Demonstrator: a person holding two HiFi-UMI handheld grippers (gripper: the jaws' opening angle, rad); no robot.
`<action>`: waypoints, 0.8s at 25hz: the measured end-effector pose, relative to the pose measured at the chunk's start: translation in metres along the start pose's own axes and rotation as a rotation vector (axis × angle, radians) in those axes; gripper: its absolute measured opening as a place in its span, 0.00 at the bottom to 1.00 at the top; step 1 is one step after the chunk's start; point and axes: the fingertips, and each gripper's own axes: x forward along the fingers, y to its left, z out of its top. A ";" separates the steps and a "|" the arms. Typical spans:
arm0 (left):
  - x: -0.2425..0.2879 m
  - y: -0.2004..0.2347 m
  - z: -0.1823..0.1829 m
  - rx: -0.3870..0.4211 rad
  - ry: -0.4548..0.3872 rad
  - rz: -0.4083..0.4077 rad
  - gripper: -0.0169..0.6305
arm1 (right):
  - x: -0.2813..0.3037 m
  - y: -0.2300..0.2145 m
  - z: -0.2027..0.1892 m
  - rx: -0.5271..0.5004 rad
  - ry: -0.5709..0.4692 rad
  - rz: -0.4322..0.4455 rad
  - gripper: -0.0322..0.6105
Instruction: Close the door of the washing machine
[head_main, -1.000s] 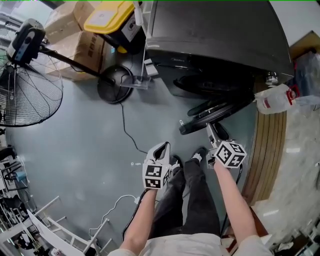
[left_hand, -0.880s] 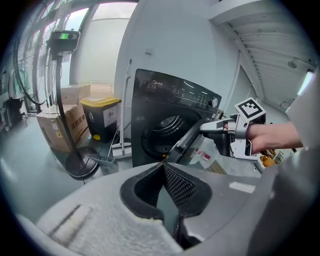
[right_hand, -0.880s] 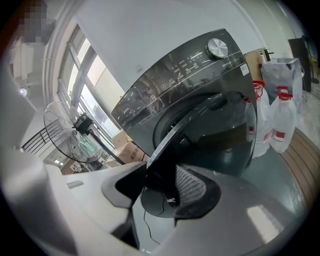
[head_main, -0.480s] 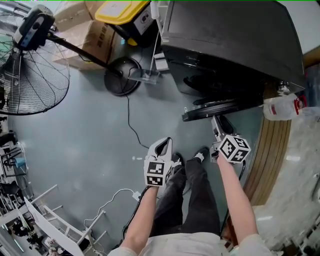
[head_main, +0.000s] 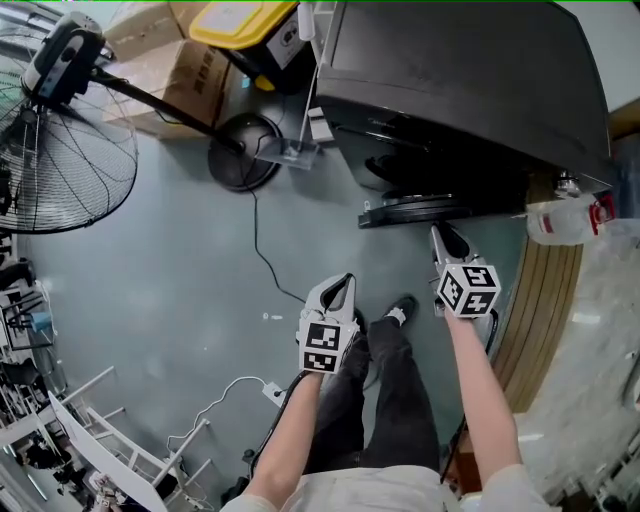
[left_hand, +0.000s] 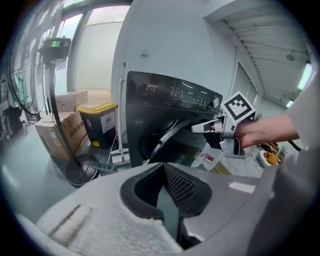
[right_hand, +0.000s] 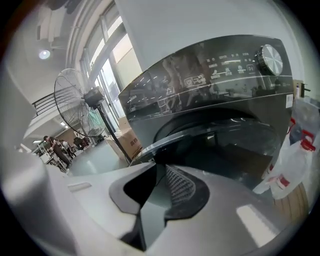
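Head view: the washing machine (head_main: 460, 80) door (head_main: 420, 212) stands ajar at twelve o'clock from our right gripper (head_main: 446, 240), whose empty jaws have just been closing to a slit. We judge a steady push on the rim best, until it latches. Our left gripper (head_main: 340, 288), jaws together and empty, hangs at eight o'clock.

the washer (head_main: 460, 80) door (head_main: 420, 212) juts out across the machine's front, leaving only a narrow wedge behind it, open toward the left. the right gripper (head_main: 440, 236) is just beside the door's outer face. a white bag (head_main: 565, 215) and a wooden ledge (head_main: 540, 300) crowd the door's right end. left of the door the grey floor (head_main: 150, 290) lies open up to the fan base (head_main: 240, 152), crossed only by a thin cable (head_main: 262, 250).
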 end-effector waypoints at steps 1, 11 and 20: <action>0.002 -0.002 0.001 -0.004 0.001 -0.003 0.04 | 0.002 -0.002 0.001 -0.003 0.000 0.001 0.13; 0.031 -0.029 0.033 -0.050 -0.035 -0.061 0.04 | 0.019 -0.013 0.017 -0.047 0.001 0.003 0.05; 0.047 -0.036 0.039 -0.116 -0.039 -0.094 0.04 | 0.039 -0.028 0.040 -0.023 -0.011 -0.016 0.05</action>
